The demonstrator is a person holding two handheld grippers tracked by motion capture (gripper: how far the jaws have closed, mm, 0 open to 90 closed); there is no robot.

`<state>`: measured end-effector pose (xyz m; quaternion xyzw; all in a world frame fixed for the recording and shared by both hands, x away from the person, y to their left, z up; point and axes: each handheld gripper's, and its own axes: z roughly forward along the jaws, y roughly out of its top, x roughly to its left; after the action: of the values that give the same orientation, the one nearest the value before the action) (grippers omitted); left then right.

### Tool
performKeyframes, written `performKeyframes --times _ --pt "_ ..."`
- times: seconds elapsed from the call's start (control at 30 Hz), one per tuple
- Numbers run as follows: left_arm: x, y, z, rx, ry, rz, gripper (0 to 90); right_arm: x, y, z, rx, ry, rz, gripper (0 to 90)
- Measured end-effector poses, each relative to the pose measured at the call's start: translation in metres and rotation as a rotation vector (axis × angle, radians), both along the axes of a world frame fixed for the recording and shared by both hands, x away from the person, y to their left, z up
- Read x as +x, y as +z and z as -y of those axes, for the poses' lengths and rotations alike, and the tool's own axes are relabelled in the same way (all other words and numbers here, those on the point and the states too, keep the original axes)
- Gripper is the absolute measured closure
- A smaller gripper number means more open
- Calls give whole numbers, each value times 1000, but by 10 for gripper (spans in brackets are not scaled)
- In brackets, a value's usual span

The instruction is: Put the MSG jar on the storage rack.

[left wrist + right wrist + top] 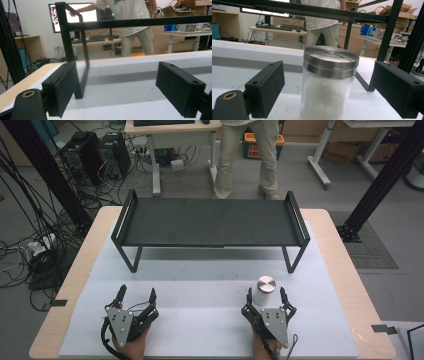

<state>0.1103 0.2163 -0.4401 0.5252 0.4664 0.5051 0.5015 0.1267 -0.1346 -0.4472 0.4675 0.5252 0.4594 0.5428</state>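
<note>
On the tabletop (330,270), covered by a white mat, a black shelf (210,222) stands across the far half, raised on thin legs with a rail at each end. Nearer the person, a glass jar (265,291) with a brushed metal lid stands upright on the mat, right of centre and well short of the shelf. It holds something white and grainy, seen through the glass in the right gripper view.

The right hand-held gripper (265,296) sits low at the near edge with its jaws spread apart, one on each side of the jar. In its own view the jar (329,82) is centred between the pads with a clear gap on both sides, so nothing is clamped. That straddle looks like a line-up for a side grasp on the glass body below the lid, where the wall is straight and gives the pads a flat hold.

The left hand-held gripper (137,297) rests on the mat to the left, jaws also apart and holding nothing. Its own view looks at the shelf's left leg (83,72), well away from the jar, which suggests it is simply parked out of the way.
</note>
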Motion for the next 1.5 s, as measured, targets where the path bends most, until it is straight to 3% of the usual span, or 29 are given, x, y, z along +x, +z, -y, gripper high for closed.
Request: performKeyframes --times 1.5 --pt "2 2 1 6 8 -12 180 2 1 1 -4 14 -12 102"
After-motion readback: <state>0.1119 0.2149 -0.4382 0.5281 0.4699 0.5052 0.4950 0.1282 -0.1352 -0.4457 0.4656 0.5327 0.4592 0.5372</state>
